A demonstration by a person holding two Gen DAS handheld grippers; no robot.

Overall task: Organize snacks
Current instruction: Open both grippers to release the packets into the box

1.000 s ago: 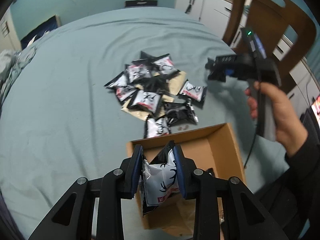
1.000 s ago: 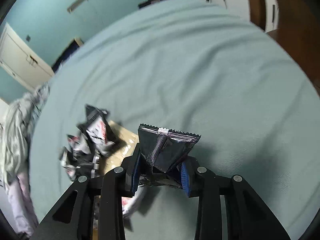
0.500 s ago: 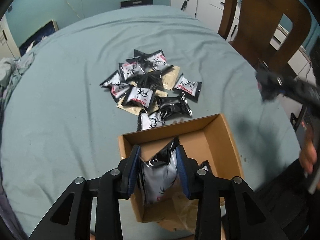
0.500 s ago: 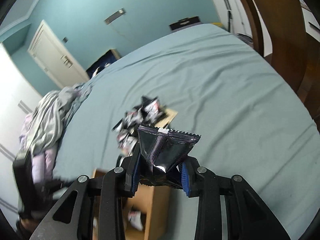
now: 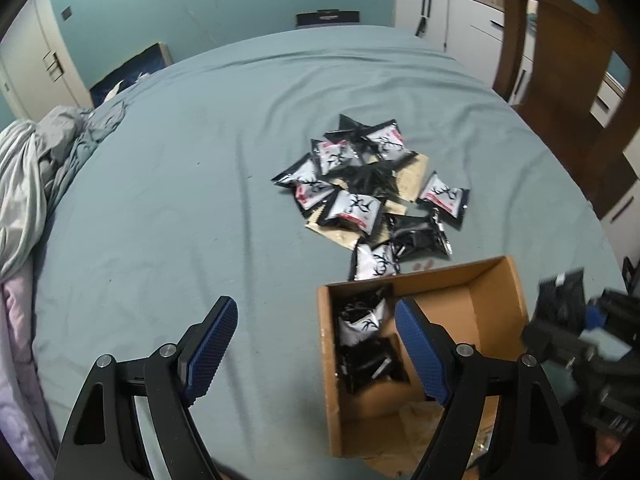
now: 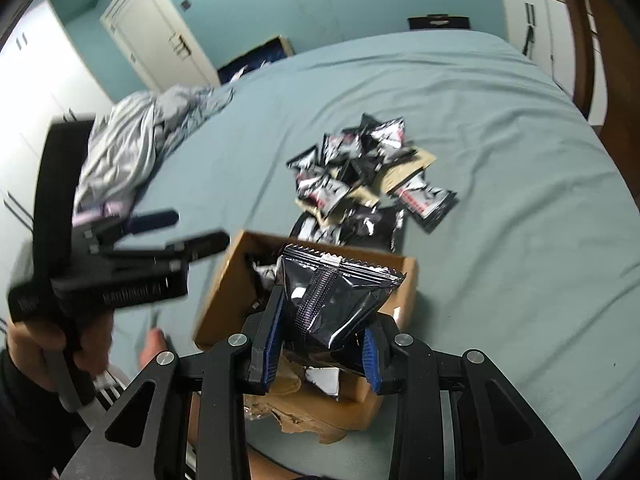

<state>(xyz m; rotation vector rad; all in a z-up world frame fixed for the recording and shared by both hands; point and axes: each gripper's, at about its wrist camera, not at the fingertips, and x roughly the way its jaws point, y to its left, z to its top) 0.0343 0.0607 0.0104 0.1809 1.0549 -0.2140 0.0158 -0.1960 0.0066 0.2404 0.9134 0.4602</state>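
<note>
Over on the left, a heap of rumpled bedclothes [image 5: 36,168] is lying at the edge of the bed [image 5: 168,208], which is carrying everything here. Moving right, the left tongs [image 5: 316,344] are hanging wide open with nothing between the blue pads, one finger over the sheet and the other over the near-left corner of the cardboard box [image 5: 496,300]. A few packets are already lying inside the box along its left wall. Beyond it, the pile of snack packets [image 5: 360,196] is sitting loose on the bed, its nearest packet touching the box's far wall.

Further right, the right tongs [image 6: 320,344] are clamping a black foil packet [image 6: 336,300] by its lower half, crimped edge pointing up, and hovering over the box's near end.

To my eye the step in hand is dropping this packet in. It would be wise to bring it well inside the walls, toward the emptier right side, before letting go, since foil slides. The left tongs look free to go for the nearest packet of the pile.
</note>
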